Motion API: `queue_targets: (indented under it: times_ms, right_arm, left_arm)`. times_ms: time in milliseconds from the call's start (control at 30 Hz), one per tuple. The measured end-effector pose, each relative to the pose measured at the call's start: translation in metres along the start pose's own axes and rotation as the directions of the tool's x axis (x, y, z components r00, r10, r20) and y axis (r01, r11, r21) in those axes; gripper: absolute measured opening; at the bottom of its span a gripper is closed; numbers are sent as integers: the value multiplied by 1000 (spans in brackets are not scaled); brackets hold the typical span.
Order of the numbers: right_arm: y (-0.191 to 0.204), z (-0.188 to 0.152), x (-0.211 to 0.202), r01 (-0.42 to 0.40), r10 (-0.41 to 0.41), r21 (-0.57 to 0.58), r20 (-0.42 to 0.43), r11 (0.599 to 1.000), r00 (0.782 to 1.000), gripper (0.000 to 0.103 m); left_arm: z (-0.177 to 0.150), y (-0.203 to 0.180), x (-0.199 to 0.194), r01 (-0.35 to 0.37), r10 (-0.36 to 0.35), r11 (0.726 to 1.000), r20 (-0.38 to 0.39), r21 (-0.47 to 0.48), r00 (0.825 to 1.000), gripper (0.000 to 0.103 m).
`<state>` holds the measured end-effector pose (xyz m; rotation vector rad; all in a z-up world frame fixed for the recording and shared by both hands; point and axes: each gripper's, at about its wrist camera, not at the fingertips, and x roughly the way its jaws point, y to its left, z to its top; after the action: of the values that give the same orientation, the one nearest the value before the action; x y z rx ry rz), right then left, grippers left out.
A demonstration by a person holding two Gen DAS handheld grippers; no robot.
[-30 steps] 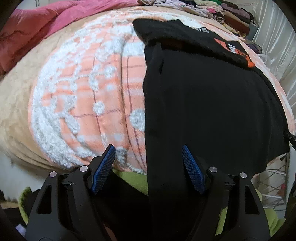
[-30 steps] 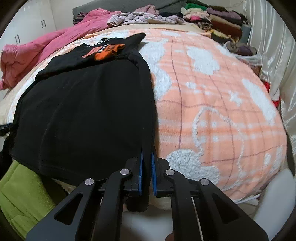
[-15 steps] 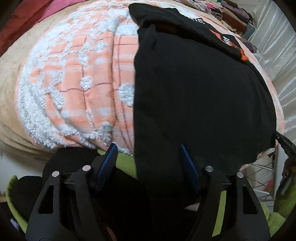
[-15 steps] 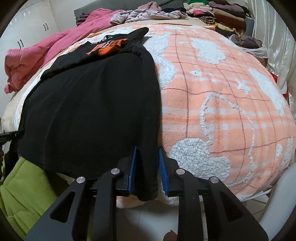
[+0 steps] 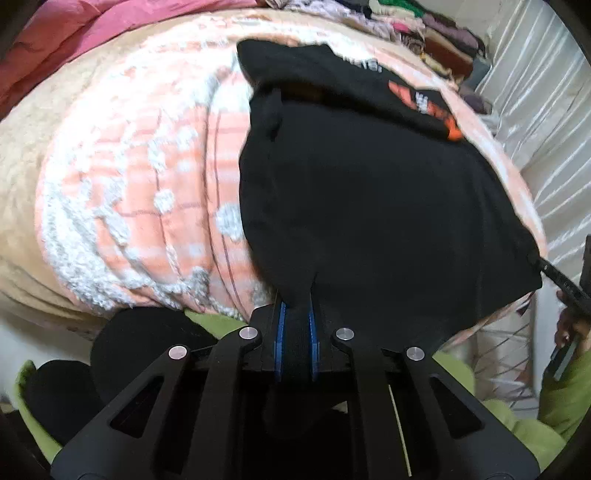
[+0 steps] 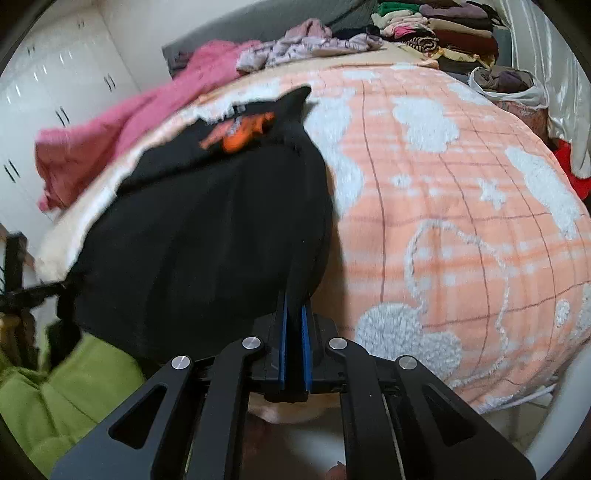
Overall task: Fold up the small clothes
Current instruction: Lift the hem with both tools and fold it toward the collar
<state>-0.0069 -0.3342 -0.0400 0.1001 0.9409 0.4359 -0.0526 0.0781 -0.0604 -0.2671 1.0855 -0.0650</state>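
A: Peach blanket [image 6: 461, 206] with white fleecy patches covers the bed, and a black shirt [image 5: 369, 206] lies spread across it, its near hem hanging over the bed's edge.

B: Which way does the shirt face?

A: Its orange print [image 5: 424, 103] sits at the far end, partly folded over. The rest is flat, with a few soft creases running toward the hem.

B: And the left gripper [image 5: 295, 332]?

A: Clenched on the shirt's hem. Black cloth fills the narrow gap between its blue pads [image 5: 281, 332] and bunches up just ahead of them.

B: The right gripper [image 6: 294, 350]?

A: Pinching the shirt too, at the hem's other corner, beside the bare blanket. A strip of black cloth runs up between its pads [image 6: 282, 350].

B: Anything else around?

A: Pink bedding [image 6: 147, 125] lies heaped at the far left. Folded clothes [image 6: 436, 26] are stacked at the head of the bed. A green garment [image 6: 62, 398] shows below the hem.
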Motion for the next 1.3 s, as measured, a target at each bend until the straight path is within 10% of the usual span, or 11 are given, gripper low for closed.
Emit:
queue_targets:
  times_ms: [633,1300]
  right_arm:
    - [9,90,-50,-139,125,20,320,990,939,6]
    - [19,199,-6,-15,2,30,401,999,916,6]
  left_arm:
    - [77,-4,-68,61,-46,997,258,-48,965,4]
    - [179,15,-54,51,-6,992,371,-113,929,4]
